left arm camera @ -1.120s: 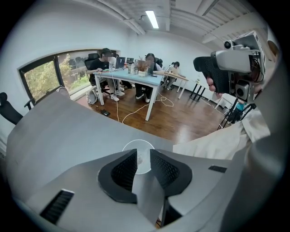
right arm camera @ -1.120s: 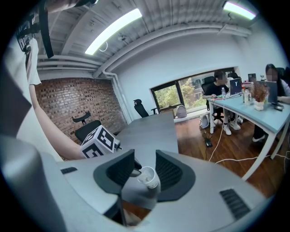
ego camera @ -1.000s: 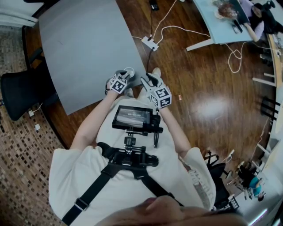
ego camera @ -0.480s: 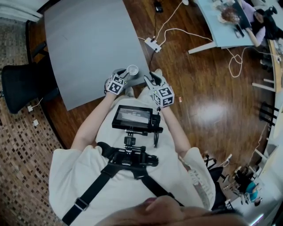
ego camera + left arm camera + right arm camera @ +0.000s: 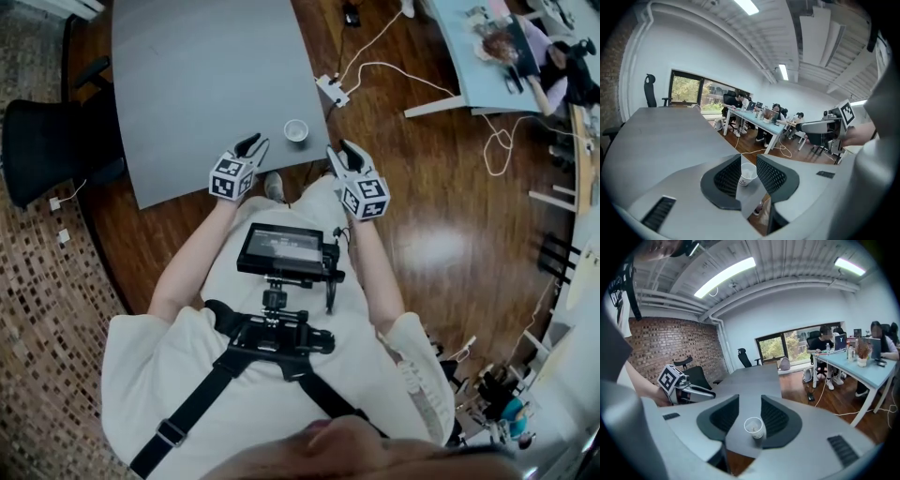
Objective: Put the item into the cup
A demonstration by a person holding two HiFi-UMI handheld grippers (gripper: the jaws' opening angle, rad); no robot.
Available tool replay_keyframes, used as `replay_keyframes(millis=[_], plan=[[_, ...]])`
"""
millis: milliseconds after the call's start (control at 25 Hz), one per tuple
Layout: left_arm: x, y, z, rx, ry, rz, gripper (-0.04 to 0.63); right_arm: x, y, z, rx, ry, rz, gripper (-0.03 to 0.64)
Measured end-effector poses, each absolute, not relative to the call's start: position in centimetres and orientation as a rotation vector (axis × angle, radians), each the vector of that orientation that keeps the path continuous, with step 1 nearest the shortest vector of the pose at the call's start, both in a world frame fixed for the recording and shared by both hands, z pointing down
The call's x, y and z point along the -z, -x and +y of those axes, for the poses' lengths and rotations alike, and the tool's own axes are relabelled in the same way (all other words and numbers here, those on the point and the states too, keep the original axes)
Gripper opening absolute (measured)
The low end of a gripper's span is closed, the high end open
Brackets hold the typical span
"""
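- We see the cup [image 5: 296, 130] upright near the corner of the table [image 5: 206, 84].
- Our left tongs [image 5: 251, 143] and right tongs [image 5: 342, 150] gape apart, empty, flanking it.

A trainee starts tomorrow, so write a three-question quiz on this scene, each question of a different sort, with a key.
1. True or false: the cup stands upright on the grey table, near its corner.
2. What does the left gripper hold? A: the cup. B: nothing. C: a cable.
3. Fill in: the jaws of the right gripper are ___, with the cup on the table ahead of them.
Key: 1 true; 2 B; 3 open.
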State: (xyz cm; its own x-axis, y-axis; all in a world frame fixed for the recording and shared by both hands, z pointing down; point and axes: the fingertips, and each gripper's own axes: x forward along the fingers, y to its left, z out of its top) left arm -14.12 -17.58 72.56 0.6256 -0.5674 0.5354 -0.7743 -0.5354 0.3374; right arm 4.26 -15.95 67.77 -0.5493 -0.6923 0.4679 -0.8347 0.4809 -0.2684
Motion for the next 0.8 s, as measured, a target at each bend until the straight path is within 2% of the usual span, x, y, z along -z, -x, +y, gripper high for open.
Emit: replay_keyframes(millis=[560, 800], plan=[[-62.5, 19.0, -10.6, -0.205, -2.317, -1.324, 0.103, -65.4, -2.5, -12.8, -0.533, -1.145, -2.65, 0.158], [-63.4, 13.6, -3.8, -0.176, -2.237, -1.334, 0.103, -61.2, -6.8, -6.5, -0.512, -1.147, -2.694, 0.16]])
